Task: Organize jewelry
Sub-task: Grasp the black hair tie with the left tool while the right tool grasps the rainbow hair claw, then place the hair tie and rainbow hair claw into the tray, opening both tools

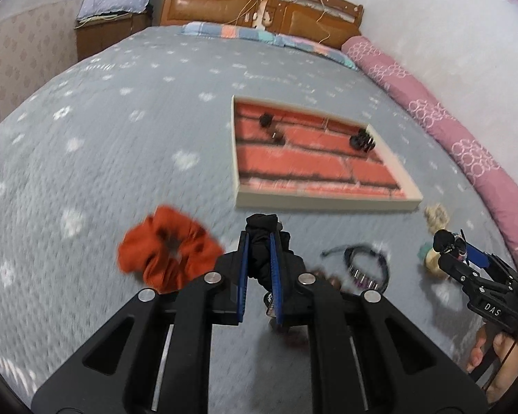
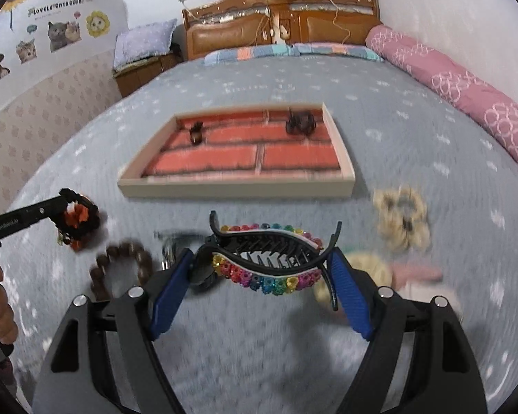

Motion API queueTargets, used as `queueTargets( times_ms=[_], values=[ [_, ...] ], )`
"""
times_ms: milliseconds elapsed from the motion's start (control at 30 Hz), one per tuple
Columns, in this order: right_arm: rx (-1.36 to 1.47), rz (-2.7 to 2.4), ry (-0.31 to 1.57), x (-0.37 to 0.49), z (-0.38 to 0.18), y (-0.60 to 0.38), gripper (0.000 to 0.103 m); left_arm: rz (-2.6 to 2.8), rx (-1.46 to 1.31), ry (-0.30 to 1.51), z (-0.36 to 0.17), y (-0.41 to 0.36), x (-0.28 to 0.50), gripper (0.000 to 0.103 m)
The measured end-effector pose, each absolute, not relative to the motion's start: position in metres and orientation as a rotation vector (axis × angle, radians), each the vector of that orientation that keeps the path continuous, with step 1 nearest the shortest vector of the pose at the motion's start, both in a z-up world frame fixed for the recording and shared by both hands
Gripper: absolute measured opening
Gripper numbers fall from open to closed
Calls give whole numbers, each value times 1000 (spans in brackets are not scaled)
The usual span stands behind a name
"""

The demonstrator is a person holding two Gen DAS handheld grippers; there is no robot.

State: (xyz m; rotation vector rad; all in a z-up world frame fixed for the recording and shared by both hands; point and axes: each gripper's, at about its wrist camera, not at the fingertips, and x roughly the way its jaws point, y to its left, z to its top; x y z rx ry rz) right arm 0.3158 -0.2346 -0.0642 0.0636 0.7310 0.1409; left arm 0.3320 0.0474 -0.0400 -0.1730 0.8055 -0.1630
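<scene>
Left gripper clamps black scrunchie | right gripper holds rainbow claw clip by its ends, long axis crosswise between pads | tray straight ahead on bed, nearer the right hand's view, front compartments bare

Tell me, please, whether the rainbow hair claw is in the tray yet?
Out. The rainbow hair claw is clamped lengthwise in the right gripper, short of the tray.
</scene>
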Motion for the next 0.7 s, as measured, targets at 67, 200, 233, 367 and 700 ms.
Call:
queueTargets(
  times_ms=[67, 200, 233, 367, 700],
  values=[
    [47, 143, 720, 334, -56, -234, 77, -174, -181, 796, -31, 42, 344, 10],
    [41, 153, 713, 373, -47, -235, 77, -185, -175, 783, -16, 24, 386, 10],
    [43, 155, 713, 387, -45, -236, 77, -187, -176, 786, -15, 21, 396, 10],
    [50, 174, 727, 432, -47, -239, 77, -178, -187, 809, -18, 12, 444, 10],
    [30, 122, 815, 525, -90, -249, 77, -131, -121, 902, -61, -19, 532, 10]
  ],
)
